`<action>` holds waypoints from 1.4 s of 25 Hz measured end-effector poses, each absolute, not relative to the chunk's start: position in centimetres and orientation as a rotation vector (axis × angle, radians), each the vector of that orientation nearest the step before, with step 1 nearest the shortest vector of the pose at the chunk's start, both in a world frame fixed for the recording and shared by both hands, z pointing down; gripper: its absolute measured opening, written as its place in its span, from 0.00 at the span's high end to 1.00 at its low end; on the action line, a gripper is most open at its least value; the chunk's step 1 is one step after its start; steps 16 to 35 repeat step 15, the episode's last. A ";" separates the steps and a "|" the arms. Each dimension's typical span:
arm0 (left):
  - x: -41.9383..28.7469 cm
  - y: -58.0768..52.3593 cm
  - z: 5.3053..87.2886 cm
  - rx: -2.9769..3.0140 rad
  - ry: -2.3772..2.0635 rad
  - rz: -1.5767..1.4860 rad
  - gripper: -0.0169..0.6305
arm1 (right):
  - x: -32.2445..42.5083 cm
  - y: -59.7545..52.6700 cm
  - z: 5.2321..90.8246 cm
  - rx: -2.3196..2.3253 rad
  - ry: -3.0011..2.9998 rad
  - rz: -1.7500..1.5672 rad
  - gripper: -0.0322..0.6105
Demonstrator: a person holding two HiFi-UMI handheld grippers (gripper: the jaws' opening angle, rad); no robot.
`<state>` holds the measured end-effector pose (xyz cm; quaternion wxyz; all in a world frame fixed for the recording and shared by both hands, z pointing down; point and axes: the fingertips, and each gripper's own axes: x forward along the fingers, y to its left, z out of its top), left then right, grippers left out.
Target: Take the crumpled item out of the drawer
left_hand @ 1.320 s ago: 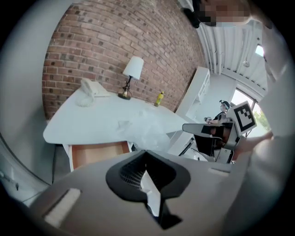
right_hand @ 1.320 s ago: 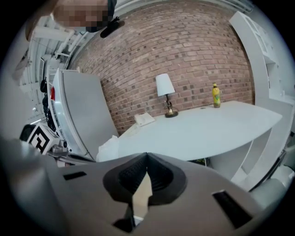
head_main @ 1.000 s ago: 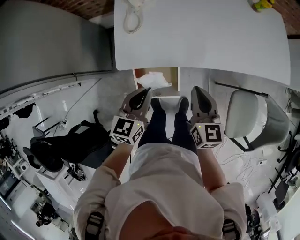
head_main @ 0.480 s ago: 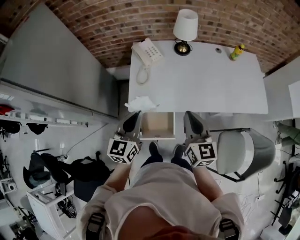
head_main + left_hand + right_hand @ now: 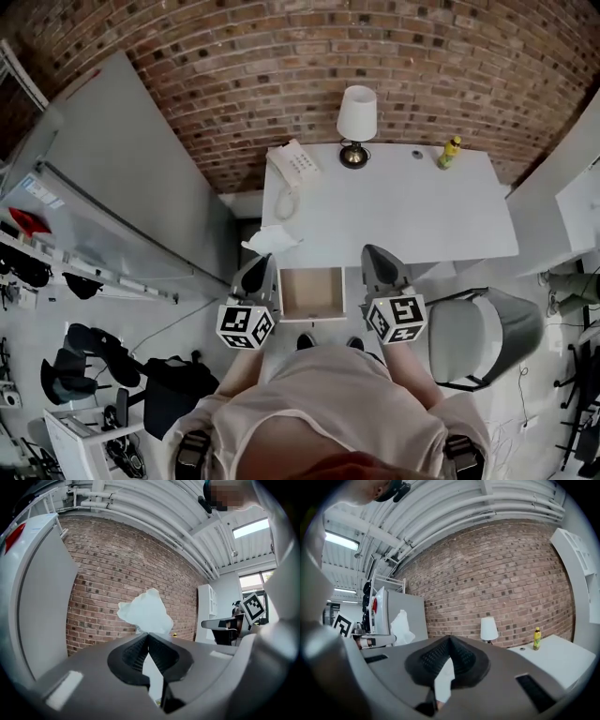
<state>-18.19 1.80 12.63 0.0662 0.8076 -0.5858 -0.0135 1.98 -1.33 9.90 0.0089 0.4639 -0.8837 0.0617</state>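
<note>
A crumpled white tissue (image 5: 272, 241) hangs from the tip of my left gripper (image 5: 263, 262), which is shut on it at the left front corner of the white desk (image 5: 403, 211). In the left gripper view the tissue (image 5: 145, 612) sticks up from the closed jaws of the left gripper (image 5: 148, 635), in front of the brick wall. The open drawer (image 5: 312, 292) lies between the two grippers, its wooden floor bare. My right gripper (image 5: 373, 258) is to the drawer's right. In its own view the right gripper (image 5: 450, 640) is shut on nothing.
On the desk stand a white telephone (image 5: 292, 167), a lamp (image 5: 355, 117) and a yellow bottle (image 5: 451, 152). A grey-white chair (image 5: 487, 328) is at the right. A large grey panel (image 5: 141, 187) leans along the left. A brick wall (image 5: 309, 56) is behind.
The tissue was in the drawer a second ago. My left gripper has lifted it up and out to the left, and the drawer now shows empty. Both grippers and the camera have risen.
</note>
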 end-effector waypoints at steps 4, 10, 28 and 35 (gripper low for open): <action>-18.2 2.5 12.1 2.432 -1.779 -0.068 0.95 | 2.4 -1.1 9.0 1.457 -2.766 0.160 0.94; -18.3 3.2 11.8 2.435 -1.785 -0.098 0.95 | 2.6 -0.9 8.6 1.461 -2.784 0.166 0.94; -18.2 3.4 12.0 2.435 -1.774 -0.094 0.95 | 2.7 -0.7 8.7 1.476 -2.783 0.179 0.94; -18.2 3.4 12.0 2.435 -1.774 -0.094 0.95 | 2.7 -0.7 8.7 1.476 -2.783 0.179 0.94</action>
